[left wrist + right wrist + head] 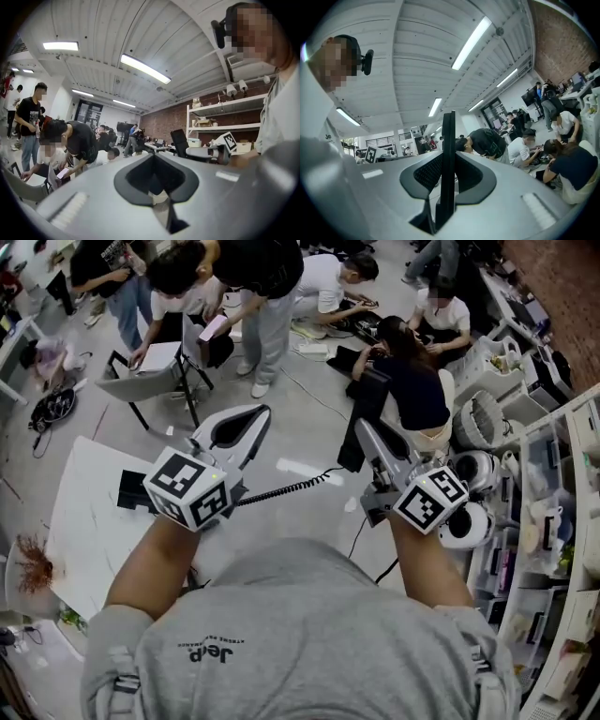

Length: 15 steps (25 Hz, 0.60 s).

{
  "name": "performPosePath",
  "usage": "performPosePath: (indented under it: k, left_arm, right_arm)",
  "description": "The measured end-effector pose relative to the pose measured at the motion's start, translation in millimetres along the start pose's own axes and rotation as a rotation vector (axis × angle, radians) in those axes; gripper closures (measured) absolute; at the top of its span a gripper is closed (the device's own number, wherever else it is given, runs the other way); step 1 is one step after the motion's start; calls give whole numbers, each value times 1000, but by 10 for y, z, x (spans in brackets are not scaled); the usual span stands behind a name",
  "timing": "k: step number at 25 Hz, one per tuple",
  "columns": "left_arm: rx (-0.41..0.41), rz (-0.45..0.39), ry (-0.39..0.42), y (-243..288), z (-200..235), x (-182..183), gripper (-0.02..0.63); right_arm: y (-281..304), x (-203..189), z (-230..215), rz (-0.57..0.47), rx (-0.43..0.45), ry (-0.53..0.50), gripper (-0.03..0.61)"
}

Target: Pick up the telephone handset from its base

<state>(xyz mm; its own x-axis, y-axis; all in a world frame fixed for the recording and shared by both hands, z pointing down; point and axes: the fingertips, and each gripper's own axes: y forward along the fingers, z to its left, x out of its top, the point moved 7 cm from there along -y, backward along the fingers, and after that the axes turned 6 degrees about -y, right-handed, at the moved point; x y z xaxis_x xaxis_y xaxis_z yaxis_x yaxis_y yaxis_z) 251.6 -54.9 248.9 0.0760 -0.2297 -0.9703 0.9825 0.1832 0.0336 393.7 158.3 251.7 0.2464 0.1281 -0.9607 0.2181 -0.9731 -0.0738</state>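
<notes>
While the two grippers are held up level, the right gripper (370, 432) has its fingers clamped on the one black telephone handset (447, 154). The left gripper (258, 413) has its fingers together and empty. One coiled cord (281, 489) runs left toward the black base (131, 491) on the white table (94, 521), and people (412, 381) crowd the far floor.

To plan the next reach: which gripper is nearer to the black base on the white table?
Left. In the head view the left gripper is just right of the base, close to the table. The right gripper, holding the handset, is farther right, off the table.
</notes>
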Motion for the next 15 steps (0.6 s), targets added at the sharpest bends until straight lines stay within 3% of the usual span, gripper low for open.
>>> performPosePath:
  k: [15]
  left_arm:
    - [8, 3, -5, 99, 32, -59, 557]
  right_arm:
    - [-130, -55, -71, 1, -26, 0, 500]
